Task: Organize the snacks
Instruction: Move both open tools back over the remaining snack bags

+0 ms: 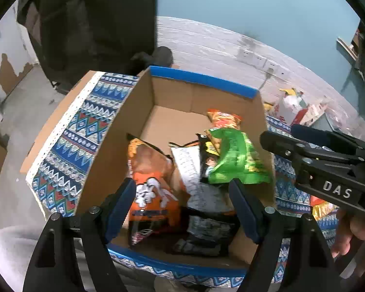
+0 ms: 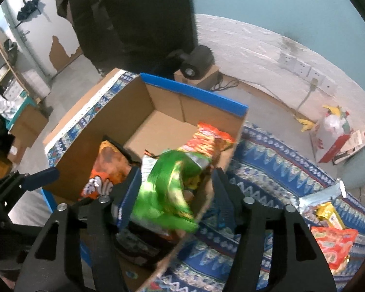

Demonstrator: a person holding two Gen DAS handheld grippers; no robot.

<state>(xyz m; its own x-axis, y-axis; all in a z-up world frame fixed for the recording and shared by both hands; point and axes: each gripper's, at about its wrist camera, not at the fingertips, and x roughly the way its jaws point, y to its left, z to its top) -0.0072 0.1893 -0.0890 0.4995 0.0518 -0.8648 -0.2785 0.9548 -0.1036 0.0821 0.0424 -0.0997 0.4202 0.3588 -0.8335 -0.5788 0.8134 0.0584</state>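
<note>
A cardboard box with a blue rim (image 1: 202, 79) (image 2: 194, 92) stands on a patterned cloth and holds several snack bags. A green bag (image 1: 236, 157) (image 2: 168, 189) lies on top at the right, blurred in the right wrist view. An orange bag (image 1: 150, 185) (image 2: 104, 170) lies at the left, a black and white bag (image 1: 202, 194) between them. My left gripper (image 1: 182, 209) is open and empty over the box's near side. My right gripper (image 2: 175, 194) is open around the green bag above the box's right wall; it also shows in the left wrist view (image 1: 304, 150).
A red-orange bag (image 2: 333, 245) and a yellow pack (image 2: 328, 214) lie on the patterned cloth (image 2: 267, 170) to the right of the box. A white and red carton (image 2: 333, 133) stands at the far right. A dark speaker (image 2: 197, 60) sits behind the box.
</note>
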